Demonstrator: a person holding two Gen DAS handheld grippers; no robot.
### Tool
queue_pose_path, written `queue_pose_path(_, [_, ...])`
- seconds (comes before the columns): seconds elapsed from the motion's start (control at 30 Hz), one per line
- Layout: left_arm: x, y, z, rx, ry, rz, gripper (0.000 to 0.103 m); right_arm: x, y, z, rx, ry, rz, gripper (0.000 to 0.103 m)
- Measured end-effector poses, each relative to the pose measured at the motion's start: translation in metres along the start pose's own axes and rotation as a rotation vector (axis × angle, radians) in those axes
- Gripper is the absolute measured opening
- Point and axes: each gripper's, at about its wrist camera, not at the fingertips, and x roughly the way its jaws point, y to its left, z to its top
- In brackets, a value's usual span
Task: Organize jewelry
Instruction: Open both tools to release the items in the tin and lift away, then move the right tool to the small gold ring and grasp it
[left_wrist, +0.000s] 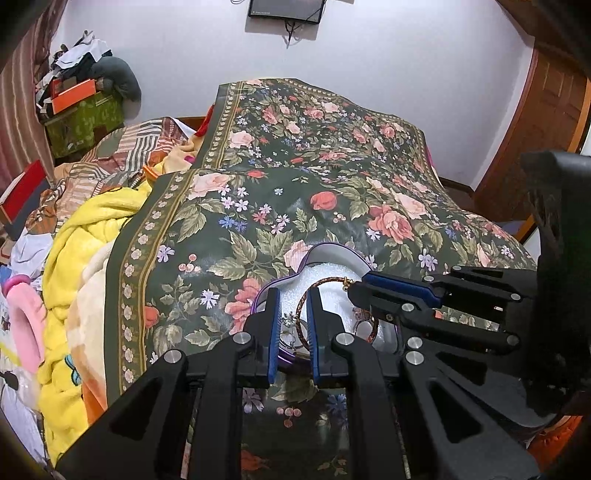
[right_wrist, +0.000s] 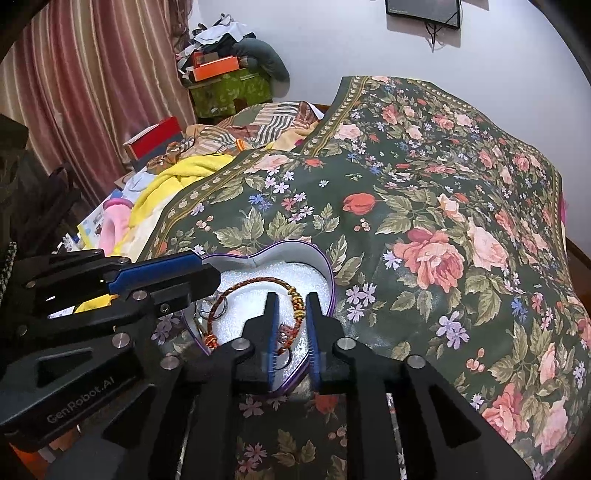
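Note:
A heart-shaped tin with a purple rim (right_wrist: 266, 253) and white foam lining lies on the floral cloth; it also shows in the left wrist view (left_wrist: 334, 252). Inside lie a braided red-brown bracelet (right_wrist: 255, 286) with gold beads, metal rings (right_wrist: 212, 312) and a small charm (right_wrist: 286, 334). The bracelet also shows in the left wrist view (left_wrist: 325, 282). My left gripper (left_wrist: 292, 295) is open over the tin's near left side, its jaws straddling small jewelry. My right gripper (right_wrist: 291, 297) is open over the tin's near edge, empty, the bracelet's beads between its jaws.
The dark green floral cloth (right_wrist: 424, 221) covers a bed-like mound. Yellow and striped blankets (left_wrist: 85, 236) pile up at the left. A green box with an orange box (right_wrist: 225, 81) stands by the wall, next to a curtain (right_wrist: 74, 92). A wooden door (left_wrist: 543, 122) is at the right.

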Motion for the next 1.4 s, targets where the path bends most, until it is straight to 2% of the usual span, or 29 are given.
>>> queue_pose_path(0.07, [-0.001, 0.0, 0.0, -0.003, 0.003, 0.0, 0.011, -0.004, 0.0, 0.0, 0.003, -0.008, -0.003, 0.027])
queue_pose_path(0.17, [-0.003, 0.001, 0.002, -0.013, 0.002, 0.003, 0.011, -0.011, -0.001, 0.0, 0.006, -0.028, -0.016, 0.034])
queue_pose_path(0.23, [-0.008, 0.002, 0.003, -0.022, -0.005, 0.003, 0.012, -0.016, -0.001, 0.001, 0.008, -0.039, -0.022, 0.035])
queue_pose_path(0.3, [-0.013, 0.002, 0.004, -0.029, -0.014, 0.002, 0.017, -0.022, -0.002, 0.001, 0.011, -0.05, -0.029, 0.035])
queue_pose_path(0.37, [-0.019, 0.002, 0.006, -0.033, -0.028, 0.005, 0.027, -0.028, -0.004, 0.001, 0.017, -0.06, -0.035, 0.035])
queue_pose_path(0.9, [-0.073, -0.028, 0.012, 0.024, -0.115, 0.013, 0.032, -0.094, -0.026, -0.011, 0.069, -0.165, -0.108, 0.035])
queue_pose_path(1.03, [-0.083, -0.039, 0.009, 0.047, -0.13, 0.012, 0.037, -0.111, -0.045, -0.027, 0.116, -0.168, -0.128, 0.036])
queue_pose_path(1.2, [-0.087, -0.054, 0.0, 0.065, -0.115, -0.013, 0.038, -0.122, -0.071, -0.052, 0.179, -0.136, -0.179, 0.037])
queue_pose_path(1.4, [-0.071, -0.076, -0.019, 0.091, -0.039, -0.055, 0.039, -0.127, -0.093, -0.082, 0.247, -0.08, -0.203, 0.037])
